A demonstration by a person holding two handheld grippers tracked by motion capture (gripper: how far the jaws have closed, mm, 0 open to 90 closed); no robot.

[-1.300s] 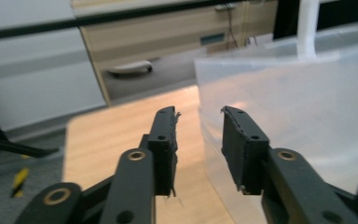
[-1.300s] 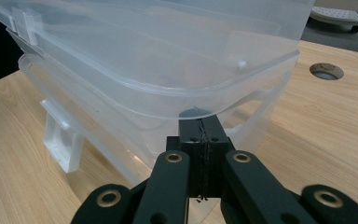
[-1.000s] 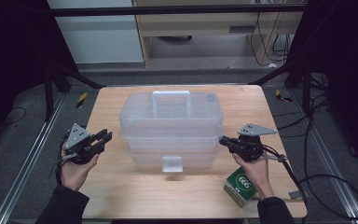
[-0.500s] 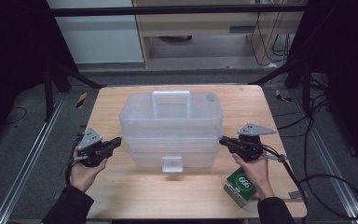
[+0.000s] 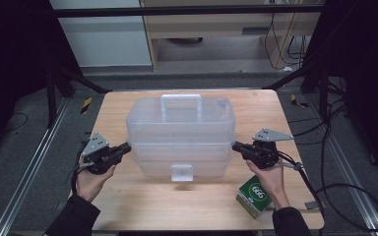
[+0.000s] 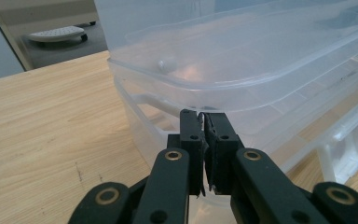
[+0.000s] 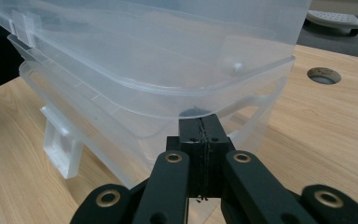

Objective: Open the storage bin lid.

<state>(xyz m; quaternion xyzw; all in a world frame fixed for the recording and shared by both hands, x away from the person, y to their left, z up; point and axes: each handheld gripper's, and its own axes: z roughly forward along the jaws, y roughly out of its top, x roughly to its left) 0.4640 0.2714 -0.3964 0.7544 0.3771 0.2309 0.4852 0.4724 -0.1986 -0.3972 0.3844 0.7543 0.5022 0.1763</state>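
In the high view, a green box [image 5: 254, 195] lies beside the right hand [image 5: 270, 178].

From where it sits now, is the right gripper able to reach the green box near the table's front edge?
Probably yes: the green box lies just beneath the hand holding the right gripper, nothing between them.

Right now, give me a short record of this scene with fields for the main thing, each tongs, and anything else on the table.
main thing: clear plastic box with a handle on its lid and a latch at the front
left tongs: shut, tips at the box's left end under the lid's rim
right tongs: shut, tips at the box's right end under the rim
other item: green carton near the right hand
surface: wooden table
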